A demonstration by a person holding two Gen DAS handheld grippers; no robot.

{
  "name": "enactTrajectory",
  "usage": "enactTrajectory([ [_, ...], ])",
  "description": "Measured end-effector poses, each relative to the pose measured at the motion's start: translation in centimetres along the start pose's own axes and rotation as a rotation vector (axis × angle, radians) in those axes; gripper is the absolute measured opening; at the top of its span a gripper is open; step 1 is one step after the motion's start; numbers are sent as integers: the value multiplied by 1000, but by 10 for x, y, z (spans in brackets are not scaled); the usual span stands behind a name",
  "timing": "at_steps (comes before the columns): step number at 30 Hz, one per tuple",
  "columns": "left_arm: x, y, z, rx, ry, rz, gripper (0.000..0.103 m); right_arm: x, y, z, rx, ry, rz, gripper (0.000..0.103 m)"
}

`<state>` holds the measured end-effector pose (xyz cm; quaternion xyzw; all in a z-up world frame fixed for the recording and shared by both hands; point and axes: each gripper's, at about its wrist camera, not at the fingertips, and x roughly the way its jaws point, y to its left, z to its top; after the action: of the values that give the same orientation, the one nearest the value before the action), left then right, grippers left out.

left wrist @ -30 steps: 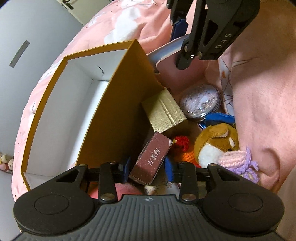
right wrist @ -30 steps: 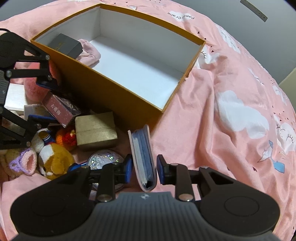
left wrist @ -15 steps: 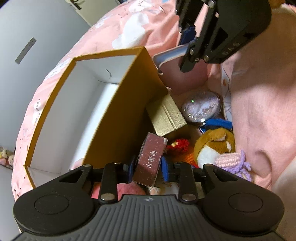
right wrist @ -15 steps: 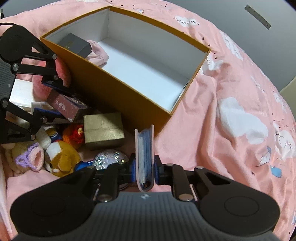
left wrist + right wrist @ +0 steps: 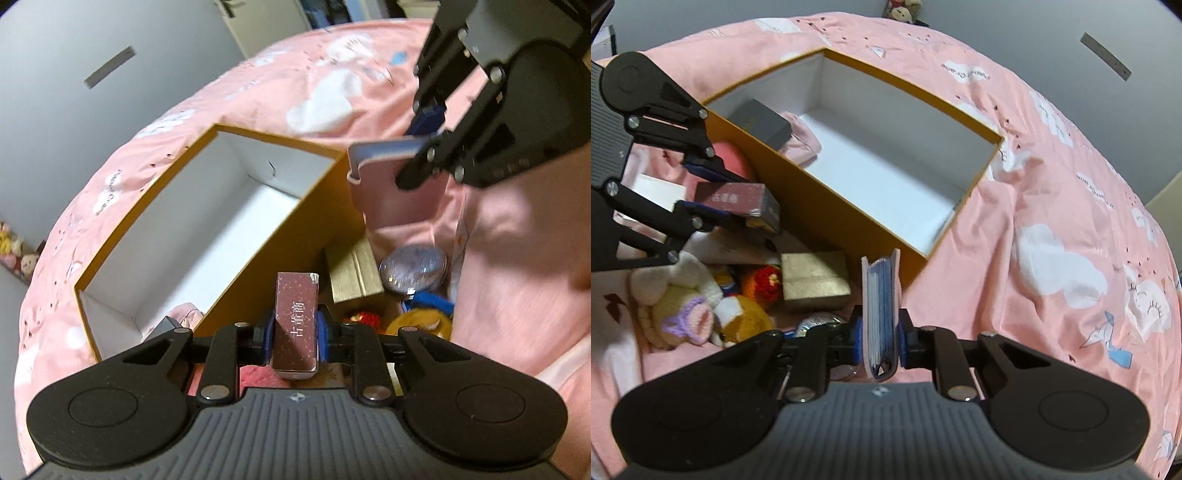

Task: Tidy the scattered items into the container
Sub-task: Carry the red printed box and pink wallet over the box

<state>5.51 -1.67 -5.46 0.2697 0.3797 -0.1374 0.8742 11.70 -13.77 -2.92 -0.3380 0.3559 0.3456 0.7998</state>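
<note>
Two claws clamped, left (image 5: pixel 294 332) on maroon box (image 5: pixel 296 321), right (image 5: pixel 880 338) on card wallet (image 5: pixel 881 317), pink bedspread (image 5: pixel 1052 229), grey wall (image 5: pixel 55 55)

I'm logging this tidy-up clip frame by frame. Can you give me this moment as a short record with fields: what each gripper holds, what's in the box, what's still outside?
left hand-held gripper: shut on maroon box
right hand-held gripper: shut on pink card holder, held upright
container: orange box, open, on pink bedding
already inside: dark box, pink cloth
still outside: gold box, glitter disc, plush toys
</note>
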Motion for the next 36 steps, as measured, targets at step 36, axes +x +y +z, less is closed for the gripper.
enactTrajectory([
  [36,-55,139,31,-344,-179,18,26,-37,-14,116,-72,-301,80,18],
])
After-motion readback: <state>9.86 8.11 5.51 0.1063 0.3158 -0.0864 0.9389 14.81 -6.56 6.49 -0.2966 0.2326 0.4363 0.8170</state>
